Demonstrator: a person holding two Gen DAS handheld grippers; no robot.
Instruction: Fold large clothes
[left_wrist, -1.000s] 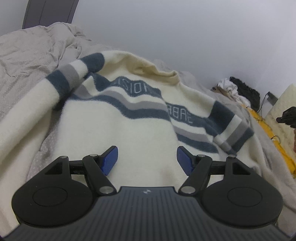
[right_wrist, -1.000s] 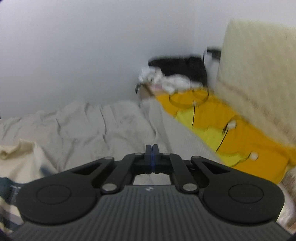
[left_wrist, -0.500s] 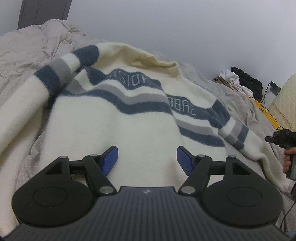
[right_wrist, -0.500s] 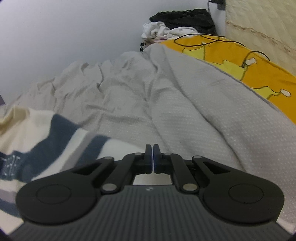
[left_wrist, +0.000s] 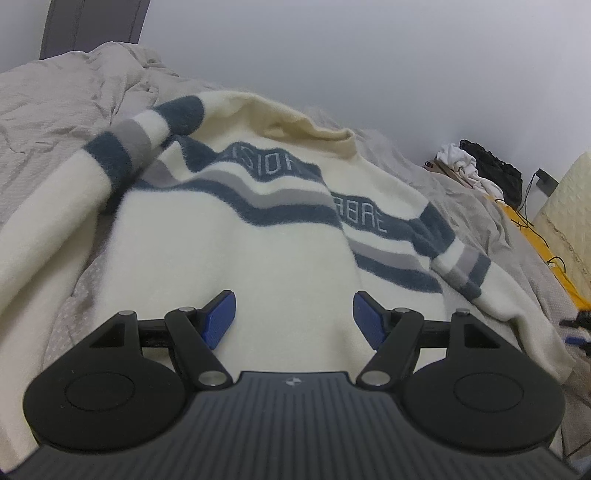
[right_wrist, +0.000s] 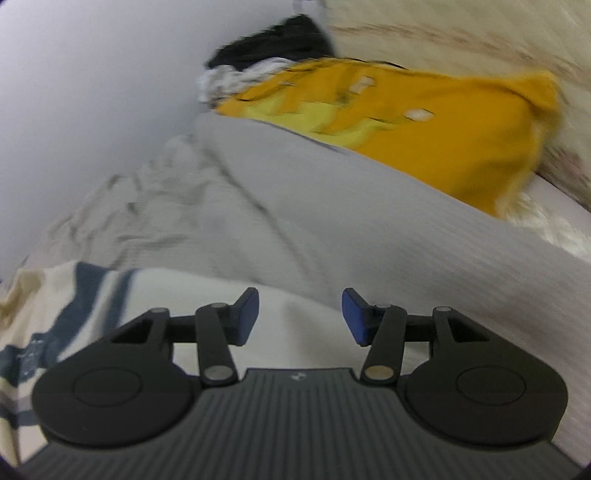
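Observation:
A cream sweater (left_wrist: 258, 251) with navy and grey stripes and lettering lies spread on a grey bedspread (left_wrist: 55, 122). Its left sleeve (left_wrist: 85, 177) is folded in over the body; its right sleeve (left_wrist: 509, 295) runs out to the right. My left gripper (left_wrist: 294, 317) is open and empty just above the sweater's lower body. My right gripper (right_wrist: 299, 314) is open and empty over the cream right sleeve (right_wrist: 207, 295). The right wrist view is blurred. The right gripper's tip (left_wrist: 576, 325) shows at the right edge of the left wrist view.
A yellow-orange cloth (right_wrist: 424, 122) with cables lies past the bedspread (right_wrist: 332, 221) on the right. A pile of black and white clothes (left_wrist: 480, 166) sits against the far wall. A pale foam panel (left_wrist: 569, 206) stands at the right.
My right gripper has opened from shut and swung right, now sitting over the sleeve. The right sleeve lies further out to the right. My left gripper stays open over the sweater.

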